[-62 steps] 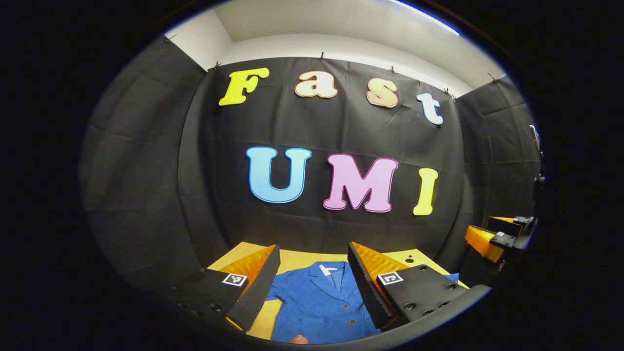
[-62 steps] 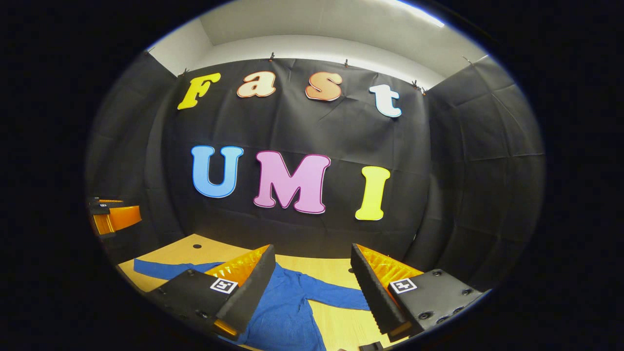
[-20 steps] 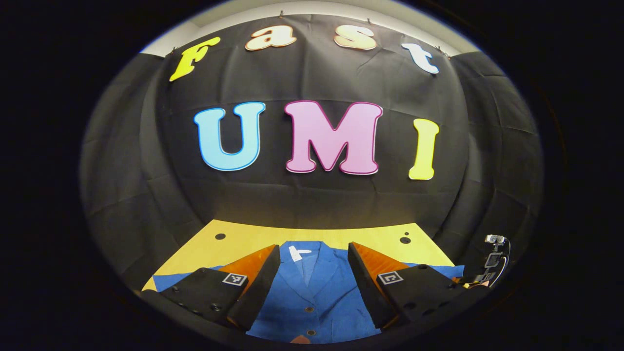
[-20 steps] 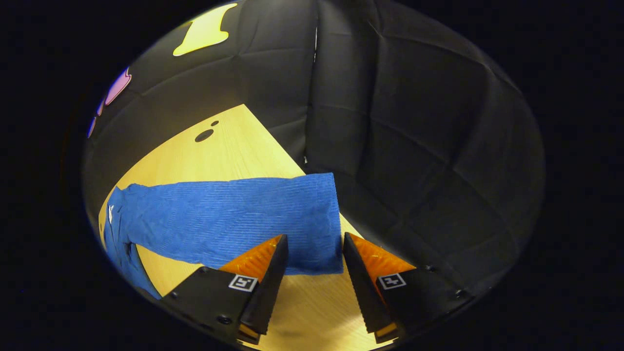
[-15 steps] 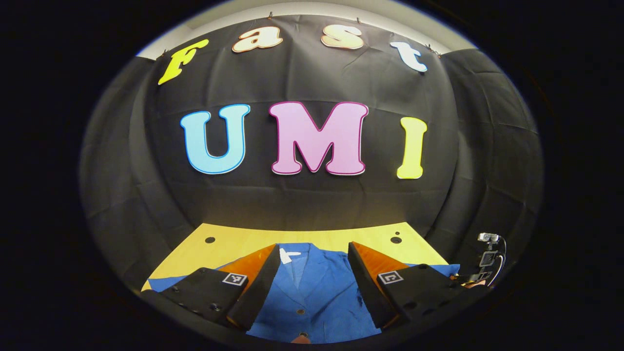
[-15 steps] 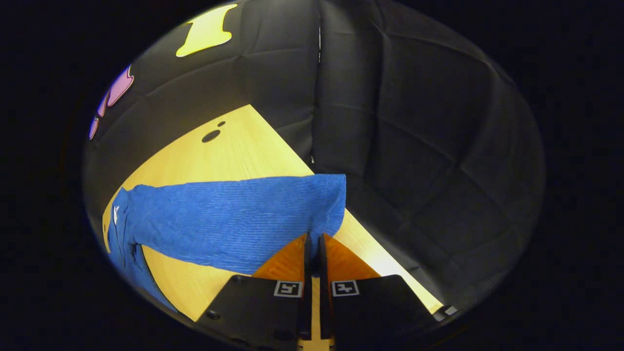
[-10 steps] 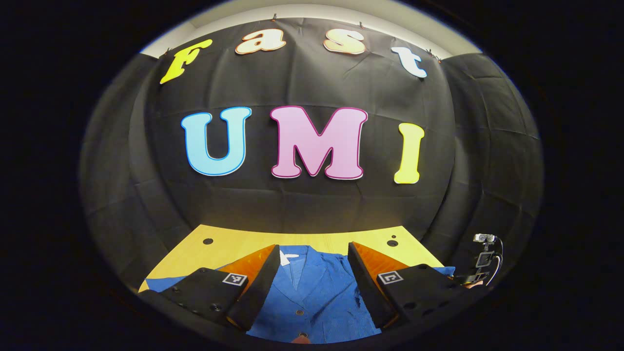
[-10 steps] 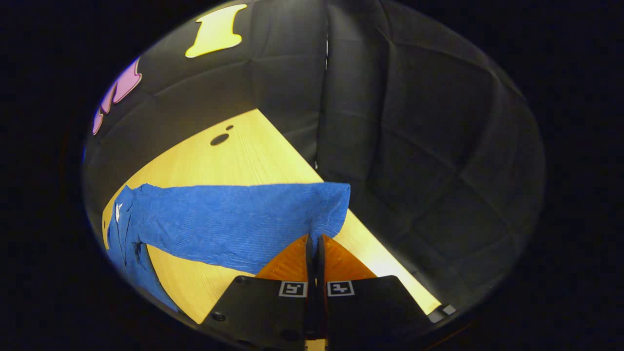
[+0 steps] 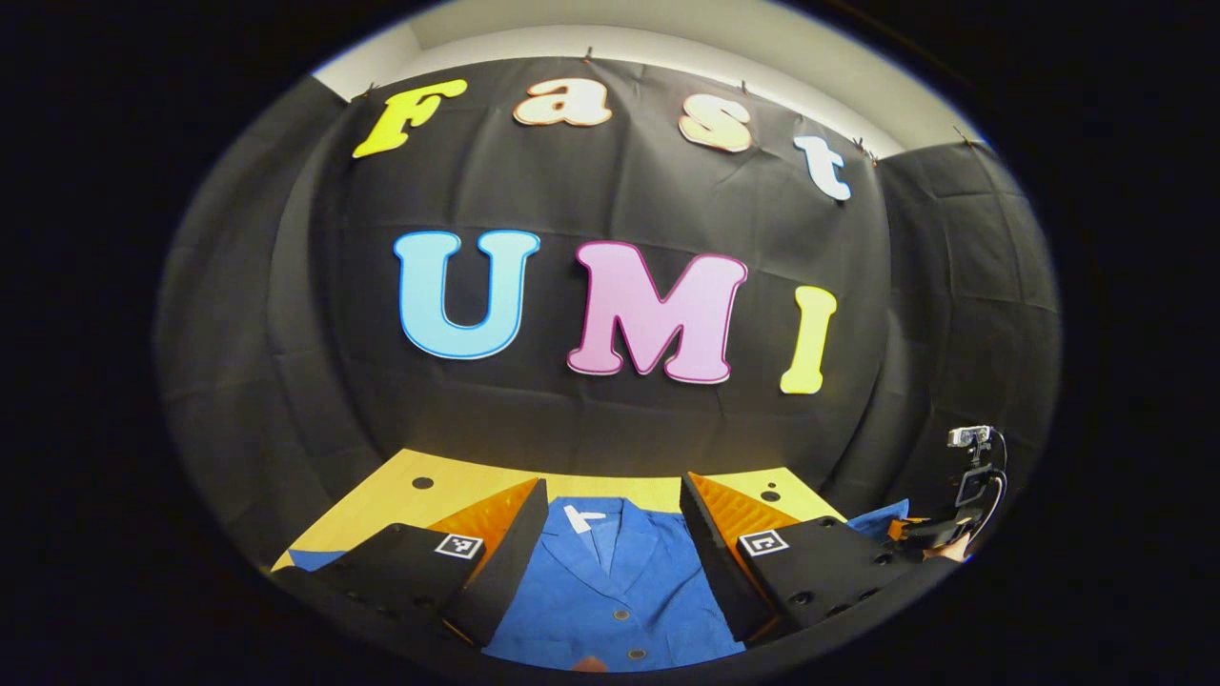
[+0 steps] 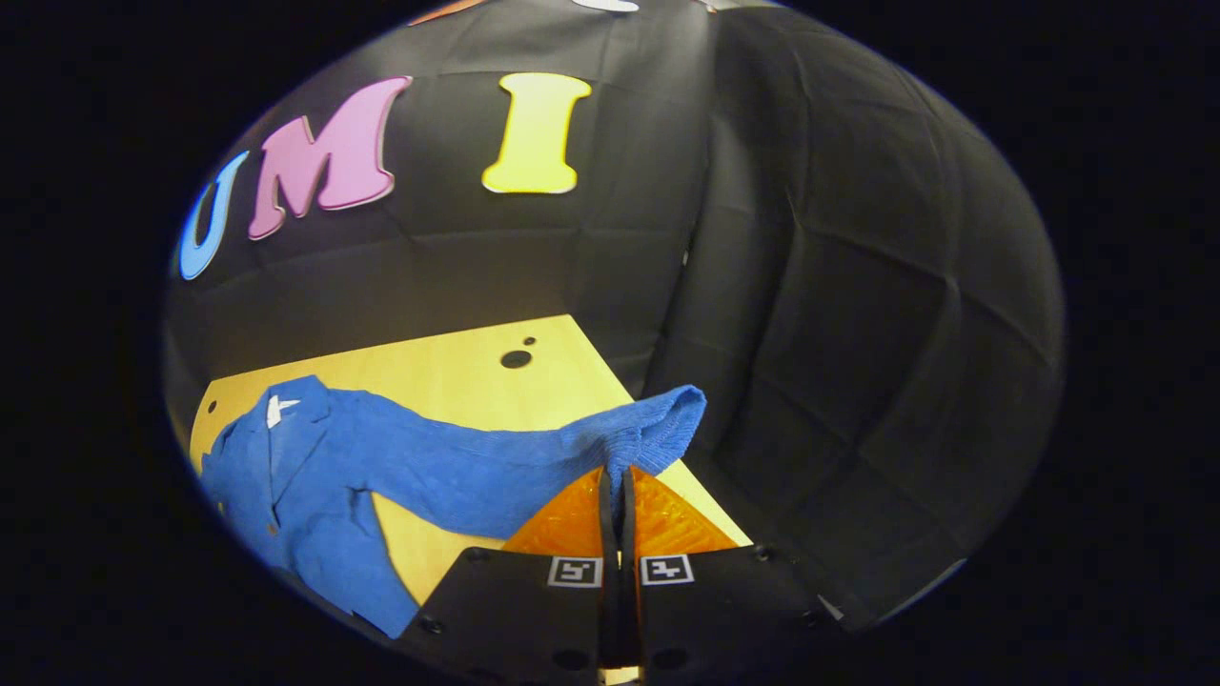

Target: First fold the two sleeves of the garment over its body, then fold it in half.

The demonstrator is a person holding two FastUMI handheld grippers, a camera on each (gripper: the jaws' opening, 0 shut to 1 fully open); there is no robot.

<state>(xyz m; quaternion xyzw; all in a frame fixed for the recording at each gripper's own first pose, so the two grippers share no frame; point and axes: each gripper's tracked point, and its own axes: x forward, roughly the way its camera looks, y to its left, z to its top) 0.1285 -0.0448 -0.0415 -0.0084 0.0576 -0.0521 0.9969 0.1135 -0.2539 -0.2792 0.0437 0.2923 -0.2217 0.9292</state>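
Note:
A blue buttoned garment with a collar lies spread on the wooden table. My left gripper hovers open above its chest, with nothing between the fingers. In the right gripper view the garment's body lies at the left and one sleeve runs toward me. My right gripper is shut on the sleeve's cuff, which is lifted off the table. In the left gripper view the right gripper shows at the far right edge, holding the raised cuff.
The table has small round holes near its back corners. Black cloth walls close the booth at the back and sides. The table's right edge runs just beside the lifted cuff.
My right gripper closed on the cuff and has lifted it off the table, swinging toward the garment's body. The left gripper stayed open over the chest, tilting up slightly.

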